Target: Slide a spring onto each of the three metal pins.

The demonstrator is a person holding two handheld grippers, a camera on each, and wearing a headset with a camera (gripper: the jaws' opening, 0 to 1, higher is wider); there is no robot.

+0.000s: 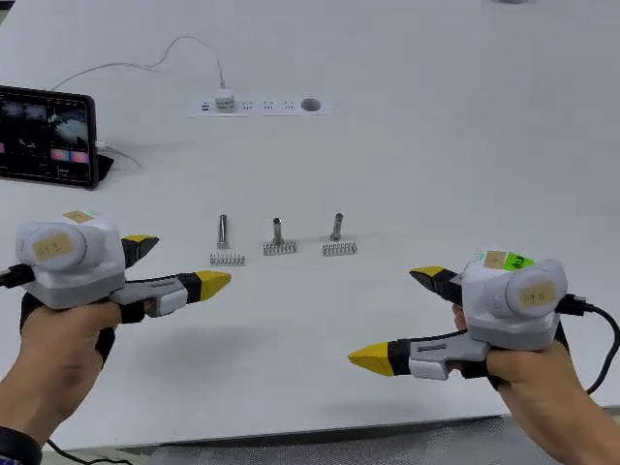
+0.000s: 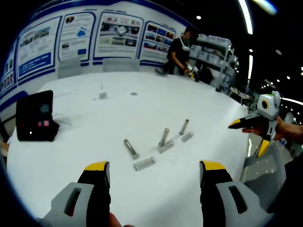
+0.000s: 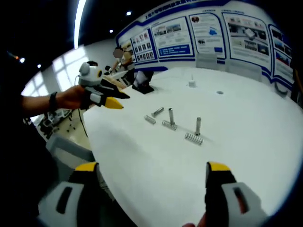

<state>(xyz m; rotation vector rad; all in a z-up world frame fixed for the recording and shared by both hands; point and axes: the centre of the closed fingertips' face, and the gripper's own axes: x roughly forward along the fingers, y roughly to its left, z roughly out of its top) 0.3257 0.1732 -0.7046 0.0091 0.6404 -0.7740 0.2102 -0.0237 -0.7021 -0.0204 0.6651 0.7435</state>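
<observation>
Three metal pins stand in a row on the white table: left pin (image 1: 223, 231), middle pin (image 1: 277, 231), right pin (image 1: 337, 226). A small spring lies in front of each: left spring (image 1: 228, 259), middle spring (image 1: 280, 249), right spring (image 1: 339, 249). The pins and springs also show in the left gripper view, as with a pin (image 2: 164, 136) and a spring (image 2: 144, 163), and in the right gripper view, as with a pin (image 3: 198, 126) and a spring (image 3: 193, 138). My left gripper (image 1: 180, 263) is open, left of the row. My right gripper (image 1: 399, 318) is open, right of and nearer than the row.
A tablet (image 1: 46, 135) leans at the far left of the table. A white power strip (image 1: 260, 105) with a plugged charger and cable lies at the back. A person (image 2: 180, 52) stands beyond the table's far end. The table's front edge runs just below my hands.
</observation>
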